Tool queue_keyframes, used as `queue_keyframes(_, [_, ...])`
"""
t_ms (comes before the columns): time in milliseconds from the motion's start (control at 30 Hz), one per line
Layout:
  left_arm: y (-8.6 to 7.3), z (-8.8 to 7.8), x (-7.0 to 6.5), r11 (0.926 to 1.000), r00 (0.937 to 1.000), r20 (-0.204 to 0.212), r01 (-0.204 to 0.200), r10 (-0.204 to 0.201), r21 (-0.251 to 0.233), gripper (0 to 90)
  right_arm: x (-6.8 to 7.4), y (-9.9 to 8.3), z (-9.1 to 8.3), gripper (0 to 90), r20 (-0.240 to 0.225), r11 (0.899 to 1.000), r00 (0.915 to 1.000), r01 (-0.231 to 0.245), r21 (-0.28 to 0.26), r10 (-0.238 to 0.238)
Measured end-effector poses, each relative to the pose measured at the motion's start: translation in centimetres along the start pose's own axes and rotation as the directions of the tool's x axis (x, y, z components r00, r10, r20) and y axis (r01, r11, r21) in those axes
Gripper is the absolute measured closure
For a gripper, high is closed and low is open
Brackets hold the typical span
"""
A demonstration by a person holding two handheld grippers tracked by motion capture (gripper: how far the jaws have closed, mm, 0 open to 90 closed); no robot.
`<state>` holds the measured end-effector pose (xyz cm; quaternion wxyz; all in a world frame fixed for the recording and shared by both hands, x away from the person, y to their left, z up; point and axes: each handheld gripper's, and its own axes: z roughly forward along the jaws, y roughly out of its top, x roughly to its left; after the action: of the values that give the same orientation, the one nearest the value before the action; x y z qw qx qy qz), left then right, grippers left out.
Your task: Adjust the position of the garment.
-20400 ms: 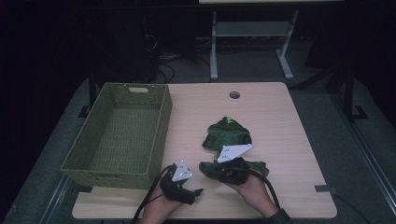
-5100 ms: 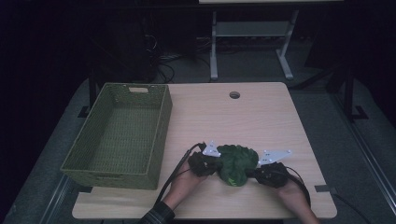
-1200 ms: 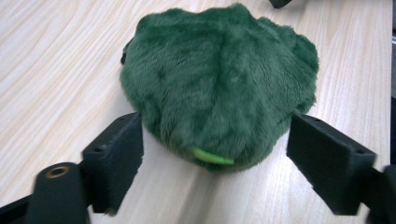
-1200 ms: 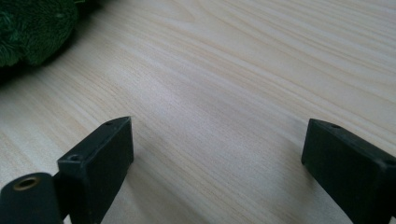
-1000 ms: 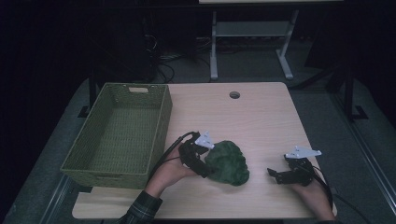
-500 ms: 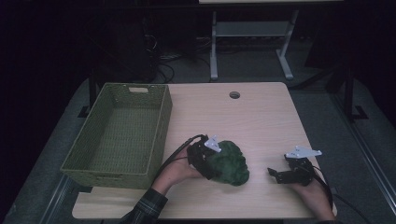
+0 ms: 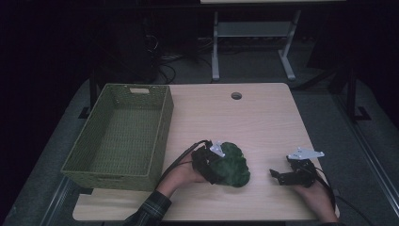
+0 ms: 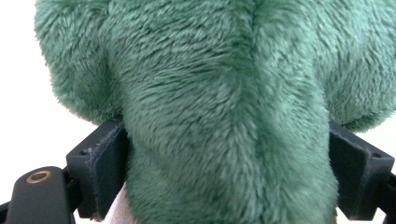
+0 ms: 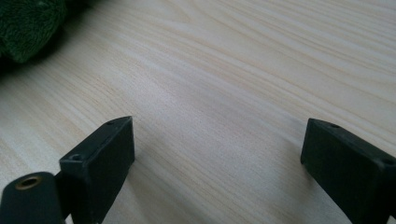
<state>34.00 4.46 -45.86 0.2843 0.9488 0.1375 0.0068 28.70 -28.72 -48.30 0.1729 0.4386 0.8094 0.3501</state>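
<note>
- Leftmost on the wooden table [image 7: 263, 117], the woven green basket [image 7: 120, 136] stands empty, its long side wall just beside the person's left forearm; judging by the layout, it looks like the place the cloth is bound for.
- Next, the left gripper [image 7: 217, 165] sits at the near-left edge of the green fleece cloth [image 7: 233, 165], which lies bunched in a rounded heap on the table between basket and right hand, near the front edge.
- Seen from the left gripper view, the jaws stand fairly wide with a thick fold of the fleece cloth [image 8: 224, 116] packed between them, both pads pressing into the pile; it has a real bite on the fabric.
- Risk here: the bite takes one fold, not the whole bundle. On a lift, the rest may unroll and hang, drag across the table, or catch on the basket's rim and spill outside.
- Plush pile is slippery and springy, so a loose squeeze could let the fold slide out mid-carry.
- Further right, the right gripper [image 7: 282, 176] rests low over bare wood, well apart from the cloth, its jaws spread wide and holding nothing; the right gripper view shows a corner of the cloth [image 9: 28, 25] far off.
- So a sagging tail would have no support from that side.
</note>
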Motion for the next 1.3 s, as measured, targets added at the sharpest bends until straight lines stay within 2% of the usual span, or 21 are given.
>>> queue_keyframes(267, [-0.1, 0.0, -0.3, 0.9999, 0.9996, -0.025, -0.014, 0.014, 0.001, 14.3, 0.0, 0.0, 0.0, 9.5, 0.000, 1.000, 1.0000, 0.000, 0.000, 0.000])
queue_keyframes(400, [0.0, -0.4, -0.4, 0.9993, 0.9992, -0.015, -0.036, 0.036, 0.002, 32.0, 0.0, 0.0, 0.0, 9.6, 0.000, 1.000, 1.0000, 0.000, 0.000, 0.000])
queue_keyframes(467, [0.0, -0.5, -0.5, 0.9993, 0.9992, -0.013, -0.037, 0.037, 0.003, 42.7, 0.0, 0.0, 0.0, 9.7, 0.001, 1.000, 1.0000, -0.002, 0.000, 0.002])
queue_keyframes(567, [0.0, -0.7, -0.5, 0.9996, 0.9995, 0.013, -0.027, 0.027, -0.007, 58.2, 0.0, 0.0, 0.0, 9.7, 0.002, 1.000, 1.0000, -0.001, -0.001, 0.001])
queue_keyframes(667, [0.1, -0.8, -0.6, 0.9993, 0.9990, 0.026, -0.036, 0.036, 0.003, 67.6, 0.0, 0.0, 0.0, 9.7, 0.002, 1.000, 1.0000, -0.003, -0.001, 0.003])
queue_keyframes(867, [0.1, -0.9, -0.5, 1.0000, 0.9993, 0.037, -0.004, 0.004, 0.007, 68.5, 0.0, 0.0, 0.0, 9.6, 0.003, 1.000, 1.0000, -0.004, -0.001, 0.004])
queue_keyframes(1067, [0.5, -1.4, -0.7, 0.9995, 0.9993, 0.035, -0.009, 0.008, 0.031, 67.6, 0.0, 0.1, 0.0, 9.6, 0.003, 1.000, 1.0000, -0.006, 0.001, 0.006])
queue_keyframes(1100, [0.5, -1.5, -0.7, 0.9995, 0.9994, 0.032, -0.014, 0.013, 0.030, 67.5, 0.0, 0.1, 0.0, 9.6, 0.003, 1.000, 1.0000, -0.005, 0.001, 0.005])
queue_keyframes(1300, [0.9, -2.8, -0.8, 0.9996, 0.9992, 0.035, 0.020, -0.021, 0.022, 67.2, 0.0, 0.1, 0.0, 9.6, 0.003, 1.000, 1.0000, -0.004, 0.001, 0.004])
